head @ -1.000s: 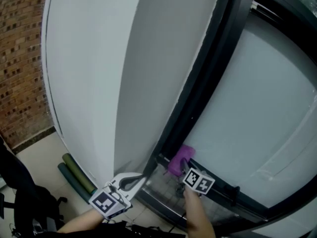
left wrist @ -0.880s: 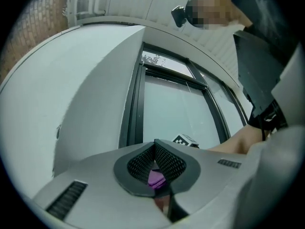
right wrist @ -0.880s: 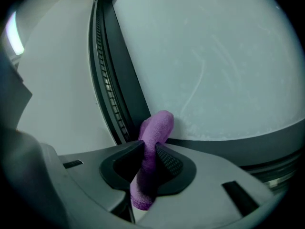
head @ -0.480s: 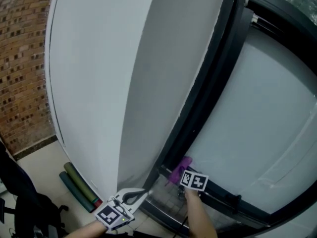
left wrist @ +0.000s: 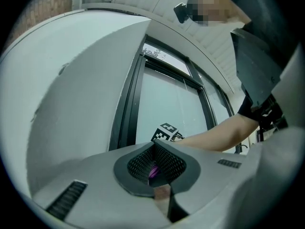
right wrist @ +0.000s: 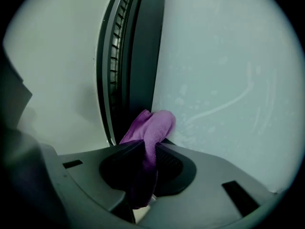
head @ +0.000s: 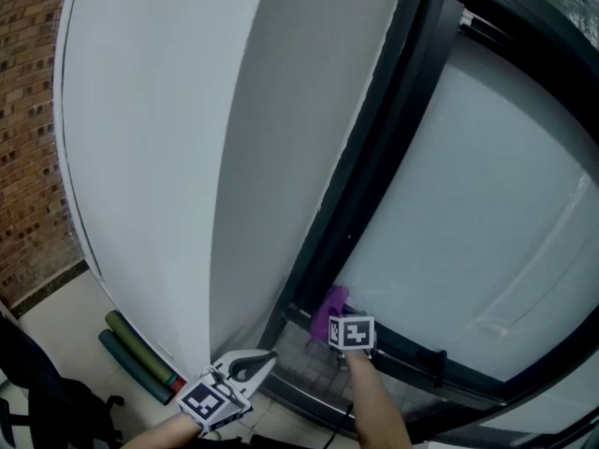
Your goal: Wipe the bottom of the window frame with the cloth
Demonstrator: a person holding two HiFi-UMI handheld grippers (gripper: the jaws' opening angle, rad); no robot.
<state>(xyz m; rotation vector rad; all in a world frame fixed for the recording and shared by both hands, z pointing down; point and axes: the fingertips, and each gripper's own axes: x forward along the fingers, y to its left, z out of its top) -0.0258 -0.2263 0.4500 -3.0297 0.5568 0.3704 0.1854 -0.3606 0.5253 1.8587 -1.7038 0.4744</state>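
A purple cloth (head: 328, 311) is pressed into the lower left corner of the dark window frame (head: 374, 185), on its bottom rail (head: 402, 352). My right gripper (head: 337, 321) is shut on the cloth, its marker cube just behind. In the right gripper view the cloth (right wrist: 153, 127) bulges out of the shut jaws (right wrist: 148, 148) against the frosted glass (right wrist: 228, 80) and the upright frame post (right wrist: 139, 56). My left gripper (head: 270, 355) hangs lower left, off the frame, shut with nothing in it. In the left gripper view its pads (left wrist: 167, 162) meet.
A wide pale wall panel (head: 168, 157) fills the left of the frame. A brick wall (head: 28, 110) stands at far left. Two green rolls (head: 136, 352) lie on the floor below it. A person's forearm (left wrist: 214, 135) reaches across the left gripper view.
My right gripper has slid the cloth leftward along the bottom rail toward the corner. The left gripper has stayed shut and low, shifting little.
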